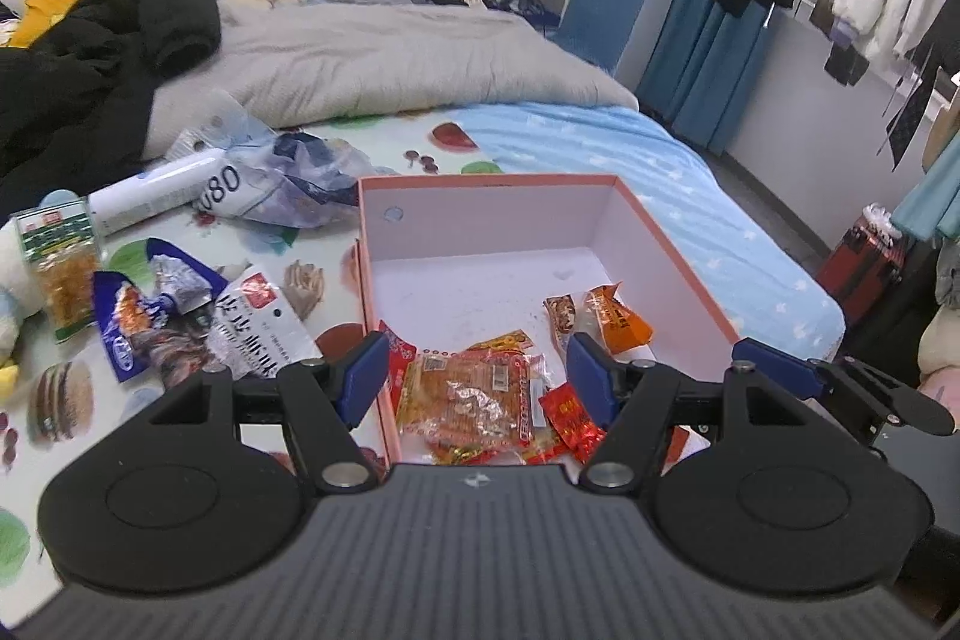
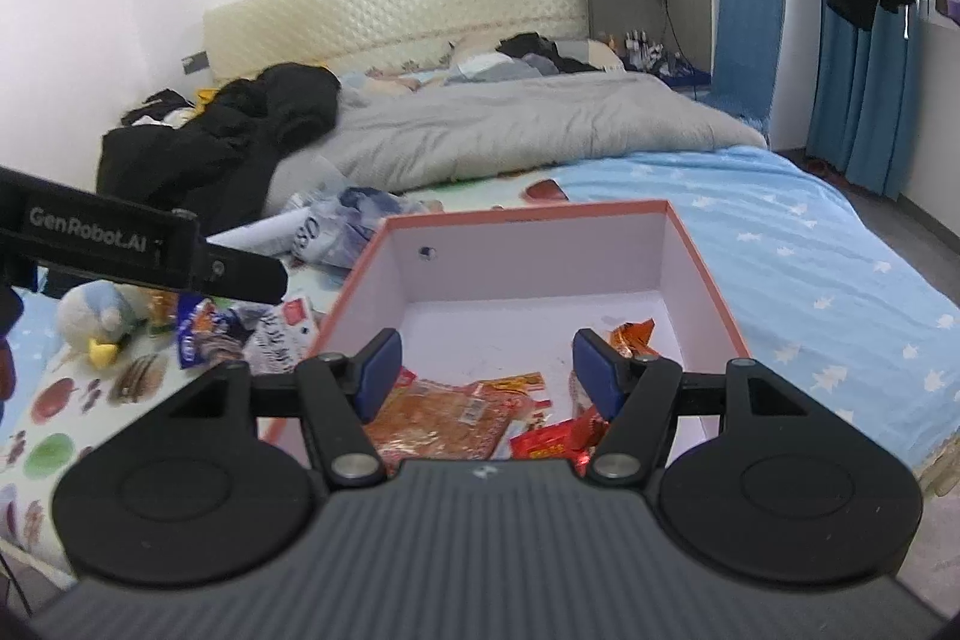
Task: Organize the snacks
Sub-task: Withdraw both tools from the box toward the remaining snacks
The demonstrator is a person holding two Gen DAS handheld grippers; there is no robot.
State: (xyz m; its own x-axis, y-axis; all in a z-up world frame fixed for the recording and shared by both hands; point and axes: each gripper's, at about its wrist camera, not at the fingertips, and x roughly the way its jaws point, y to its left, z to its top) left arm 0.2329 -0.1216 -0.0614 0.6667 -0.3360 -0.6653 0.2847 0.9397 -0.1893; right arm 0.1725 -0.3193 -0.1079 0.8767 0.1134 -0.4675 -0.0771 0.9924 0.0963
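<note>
Above the pink box (image 1: 672,244) of snacks (image 1: 474,394), left gripper (image 1: 474,376) and right gripper (image 2: 486,370) hover level, jaws apart, empty.

L gripper (image 1: 477,379) is held level w/ its jaws spread wide; nothing is gripped btwn the blue pads (image 1: 366,377). Both black finger linkages are splayed out symmetrically from the grey ribbed body. R gripper (image 2: 487,373) is likewise held w/ jaws wide apart, blue pads (image 2: 377,371) facing each other across an unfilled gap. The R gripper's finger tip is seen at the right edge of the left wrist view, just beside the L gripper; the L gripper's black side is seen at the left of the right wrist view. Both are pointed fwd, side by side.
</note>
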